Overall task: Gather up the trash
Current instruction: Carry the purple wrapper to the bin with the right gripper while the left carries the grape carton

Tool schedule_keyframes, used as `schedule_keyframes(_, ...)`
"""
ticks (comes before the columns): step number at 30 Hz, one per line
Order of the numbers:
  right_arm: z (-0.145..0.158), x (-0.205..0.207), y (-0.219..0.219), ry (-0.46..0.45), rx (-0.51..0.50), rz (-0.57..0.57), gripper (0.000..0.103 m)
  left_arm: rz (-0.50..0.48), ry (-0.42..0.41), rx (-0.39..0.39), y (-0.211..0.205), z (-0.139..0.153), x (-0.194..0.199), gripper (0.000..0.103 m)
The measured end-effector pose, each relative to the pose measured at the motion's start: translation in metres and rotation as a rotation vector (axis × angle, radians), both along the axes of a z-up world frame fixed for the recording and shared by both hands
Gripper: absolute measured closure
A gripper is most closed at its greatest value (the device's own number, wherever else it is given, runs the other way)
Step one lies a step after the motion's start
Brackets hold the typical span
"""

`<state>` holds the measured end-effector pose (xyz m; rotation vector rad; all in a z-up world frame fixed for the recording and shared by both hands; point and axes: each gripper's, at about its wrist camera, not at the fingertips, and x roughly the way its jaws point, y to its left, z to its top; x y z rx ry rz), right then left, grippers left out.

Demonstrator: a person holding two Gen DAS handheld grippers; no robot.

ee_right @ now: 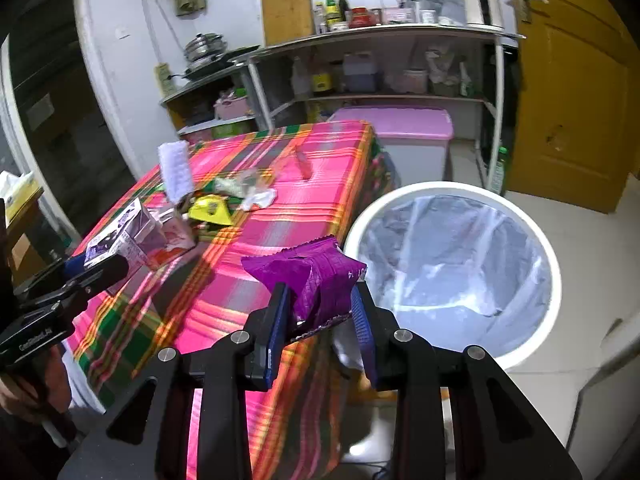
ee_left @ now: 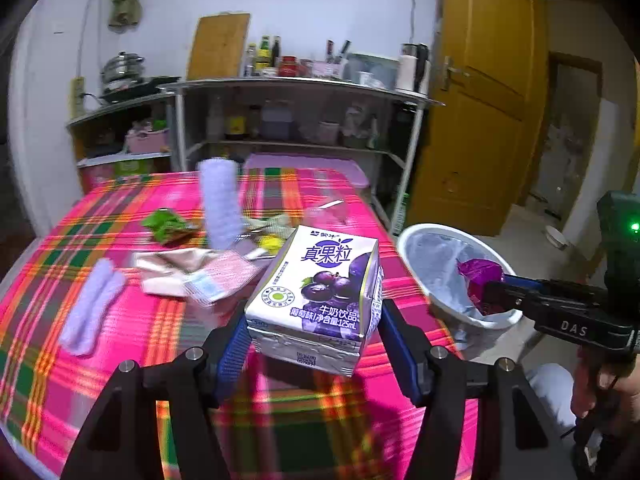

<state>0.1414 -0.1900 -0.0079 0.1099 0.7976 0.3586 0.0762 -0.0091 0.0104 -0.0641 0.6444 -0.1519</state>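
Observation:
My left gripper (ee_left: 314,320) is shut on a white and purple grape milk carton (ee_left: 320,292), held just above the pink plaid tablecloth (ee_left: 120,340). The carton also shows in the right wrist view (ee_right: 120,236). My right gripper (ee_right: 322,300) is shut on a crumpled purple wrapper (ee_right: 316,276) at the table's right edge, beside a white trash bin (ee_right: 552,280) lined with a clear bag. In the left wrist view the wrapper (ee_left: 478,276) hangs over the bin (ee_left: 412,240).
Wrappers lie on the table: a green one (ee_left: 166,224), a pink and silver one (ee_left: 200,276), a yellow one (ee_right: 210,210), white paper (ee_right: 260,198). Two lilac fuzzy rolls (ee_left: 94,304) and an upright one (ee_left: 220,204) stand there. Shelves (ee_left: 300,88) and a pink-lidded box (ee_right: 400,128) sit behind.

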Motion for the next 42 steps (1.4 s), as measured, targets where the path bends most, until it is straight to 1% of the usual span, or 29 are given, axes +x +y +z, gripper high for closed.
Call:
schedule_keyframes(5, -0.007, 0.005, -0.021, 0.018, -0.006, -0.056, 0.070, -0.087, 0.025, -0.008, -0.025, -0.005, 0.021, 0.040)
schedule_keyframes(12, -0.019, 0.014, -0.049, 0.049, -0.019, -0.126, 0.070, -0.183, 0.046, -0.014, -0.061, -0.011, 0.049, 0.040)
schedule_keyframes(21, -0.038, 0.028, -0.076, 0.106, -0.033, -0.191, 0.069, -0.281, 0.091, -0.022, -0.101, -0.025, 0.085, 0.040)
schedule_keyframes(27, -0.048, 0.036, -0.088, 0.135, -0.038, -0.221, 0.068, -0.327, 0.118, -0.019, -0.126, -0.036, 0.108, 0.039)
schedule_keyframes(28, -0.048, 0.036, -0.089, 0.137, -0.039, -0.225, 0.065, -0.332, 0.124, -0.018, -0.129, -0.037, 0.111, 0.039)
schedule_keyframes(29, -0.049, 0.036, -0.091, 0.139, -0.040, -0.229, 0.058, -0.338, 0.130, -0.017, -0.134, -0.039, 0.114, 0.039)
schedule_keyframes(31, -0.050, 0.036, -0.094, 0.136, -0.041, -0.236, 0.051, -0.357, 0.145, -0.019, -0.140, -0.043, 0.120, 0.039)
schedule_keyframes(35, -0.050, 0.036, -0.096, 0.134, -0.038, -0.243, 0.051, -0.375, 0.173, -0.037, -0.145, -0.049, 0.125, 0.039)
schedule_keyframes(37, -0.047, 0.034, -0.097, 0.126, -0.036, -0.243, 0.051, -0.371, 0.177, -0.038, -0.146, -0.050, 0.125, 0.039)
schedule_keyframes(42, -0.037, 0.026, -0.096, 0.087, -0.022, -0.238, 0.051, -0.350, 0.172, -0.066, -0.136, -0.046, 0.123, 0.039)
